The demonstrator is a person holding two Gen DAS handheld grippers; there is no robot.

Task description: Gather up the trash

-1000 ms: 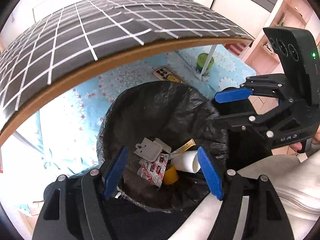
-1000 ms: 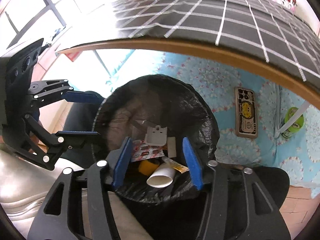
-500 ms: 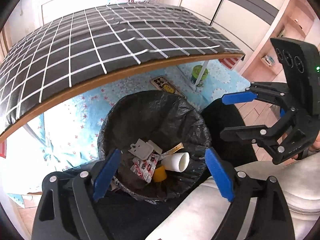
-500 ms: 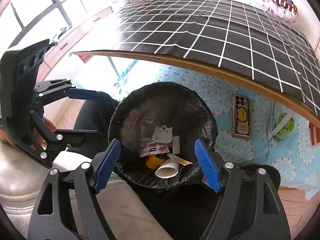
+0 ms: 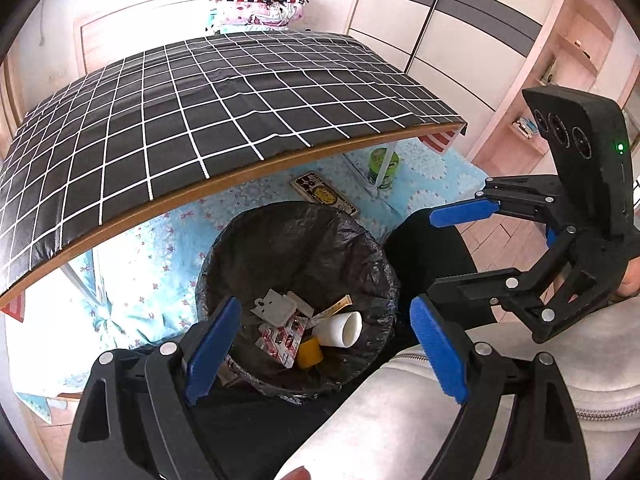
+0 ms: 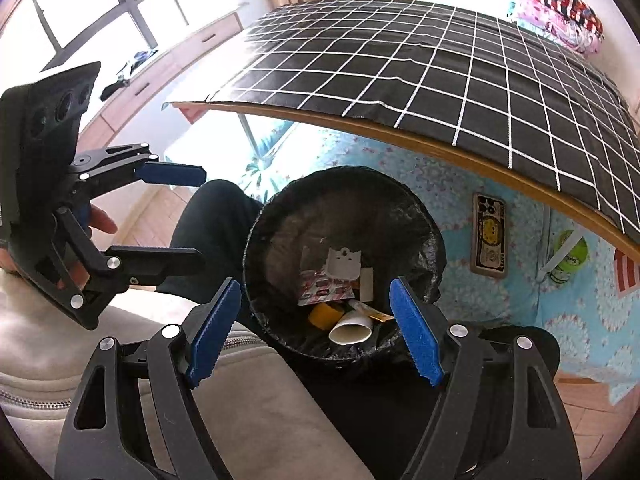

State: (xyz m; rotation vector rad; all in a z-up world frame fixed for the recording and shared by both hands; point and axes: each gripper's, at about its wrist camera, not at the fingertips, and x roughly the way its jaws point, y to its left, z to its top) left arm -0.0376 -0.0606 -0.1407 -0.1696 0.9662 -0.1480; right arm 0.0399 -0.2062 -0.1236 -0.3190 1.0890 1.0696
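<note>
A bin lined with a black bag stands on the floor below both grippers. Inside lie a white paper cup, a yellow cap, a red-and-white wrapper, a white plastic piece and a yellow sachet. My left gripper is open and empty above the bin; it also shows in the right wrist view. My right gripper is open and empty; it also shows in the left wrist view.
A table with a black checked cloth overhangs the bin. On the blue patterned mat lie a phone and a green can by a table leg. The person's dark-trousered legs and a pale cushion flank the bin.
Both grippers have risen away from the bin and their jaws have opened wider. The trash in the bin has not moved.
</note>
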